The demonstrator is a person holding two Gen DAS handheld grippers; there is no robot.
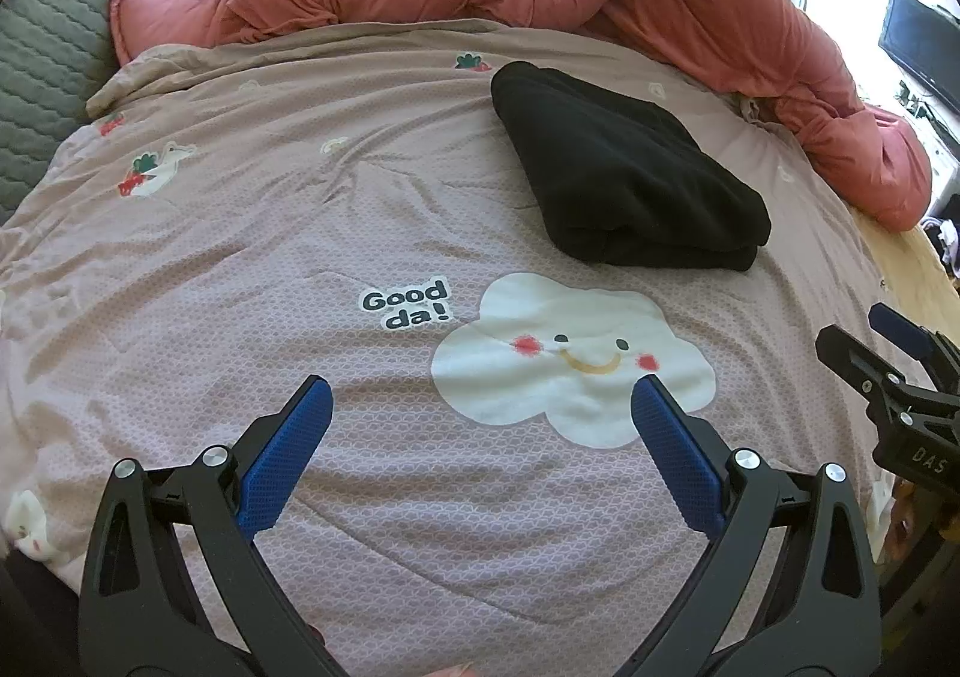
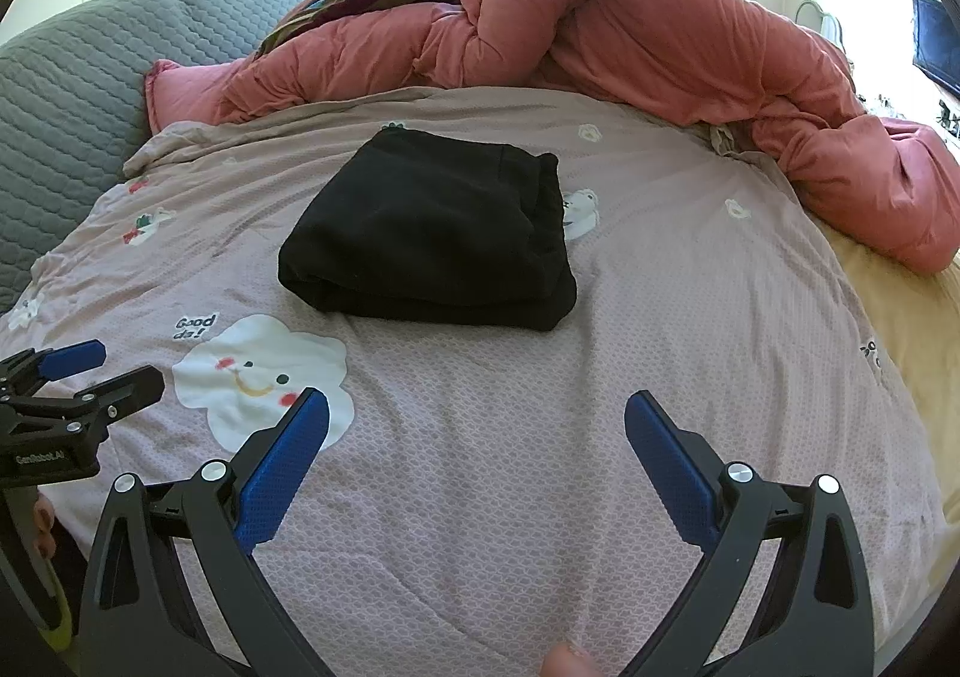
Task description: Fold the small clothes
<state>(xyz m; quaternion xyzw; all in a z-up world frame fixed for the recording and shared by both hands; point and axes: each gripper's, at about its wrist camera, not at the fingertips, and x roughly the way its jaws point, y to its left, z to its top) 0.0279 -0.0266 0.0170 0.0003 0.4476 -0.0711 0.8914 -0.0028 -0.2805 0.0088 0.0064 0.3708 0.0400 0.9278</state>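
Observation:
A black garment [image 1: 624, 167] lies folded into a thick rectangle on the pink bed cover [image 1: 300, 209]; it also shows in the right wrist view [image 2: 432, 233]. My left gripper [image 1: 480, 395] is open and empty, hovering over the cover by the white cloud print [image 1: 570, 359], well short of the garment. My right gripper [image 2: 477, 407] is open and empty, also short of the garment. The right gripper shows at the right edge of the left wrist view [image 1: 888, 365], and the left gripper shows at the left edge of the right wrist view [image 2: 78, 377].
A bunched salmon-pink duvet [image 2: 660, 35] lies along the far and right side of the bed. A grey quilted headboard [image 1: 72, 17] stands at the left. A dark screen [image 1: 924, 47] is at the far right.

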